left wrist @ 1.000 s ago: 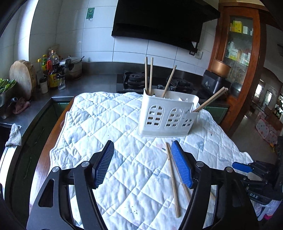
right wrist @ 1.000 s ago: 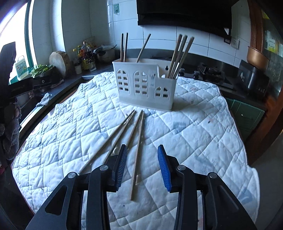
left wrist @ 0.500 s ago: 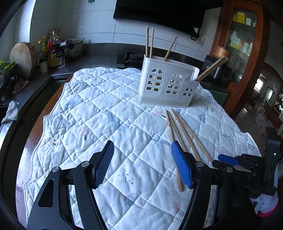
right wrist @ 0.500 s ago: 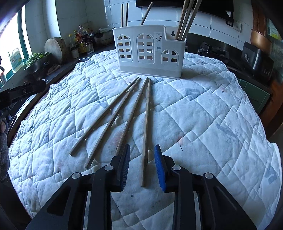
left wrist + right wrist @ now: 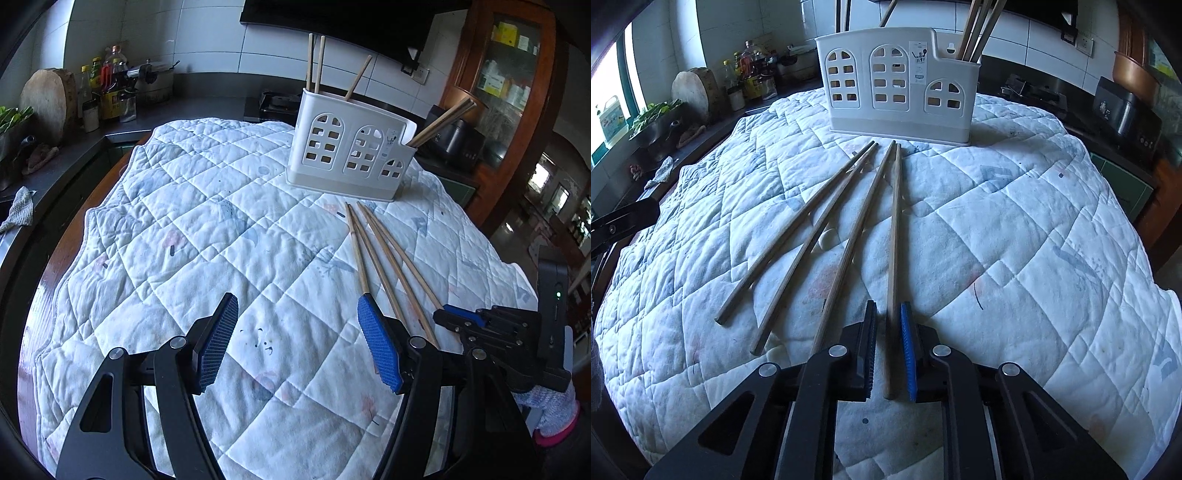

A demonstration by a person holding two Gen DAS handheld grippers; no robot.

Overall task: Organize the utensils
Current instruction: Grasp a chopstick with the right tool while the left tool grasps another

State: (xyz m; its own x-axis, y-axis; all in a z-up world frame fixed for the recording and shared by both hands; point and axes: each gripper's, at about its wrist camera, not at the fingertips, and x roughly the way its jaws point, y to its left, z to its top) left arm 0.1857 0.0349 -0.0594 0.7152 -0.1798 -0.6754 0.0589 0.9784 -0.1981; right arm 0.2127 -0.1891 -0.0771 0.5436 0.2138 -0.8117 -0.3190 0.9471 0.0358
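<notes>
Several wooden chopsticks [image 5: 827, 221] lie fanned on the white quilt [image 5: 1015, 229] in front of a white utensil holder [image 5: 897, 85]. More chopsticks stand in the holder. My right gripper [image 5: 888, 303] is low over the quilt, its jaws closing tight onto the near end of the rightmost chopstick [image 5: 894, 221]. In the left wrist view my left gripper [image 5: 297, 297] hovers open over bare quilt, with nothing between its blue pads. There the loose chopsticks [image 5: 373, 258] lie just right of it, in front of the holder [image 5: 351, 155], and the right gripper [image 5: 448, 317] meets their near ends.
A dark kitchen counter [image 5: 66, 162] runs along the left with bottles [image 5: 110, 88], a round wooden board [image 5: 48, 99] and a rag [image 5: 20, 210]. A stove sits behind the holder, and a wooden cabinet [image 5: 517, 92] stands at the right. The quilt's edge drops off at the right.
Both grippers have sunk toward the quilt. The right gripper's jaws have narrowed from partly open to tight around the rightmost chopstick. The left jaws kept their width.
</notes>
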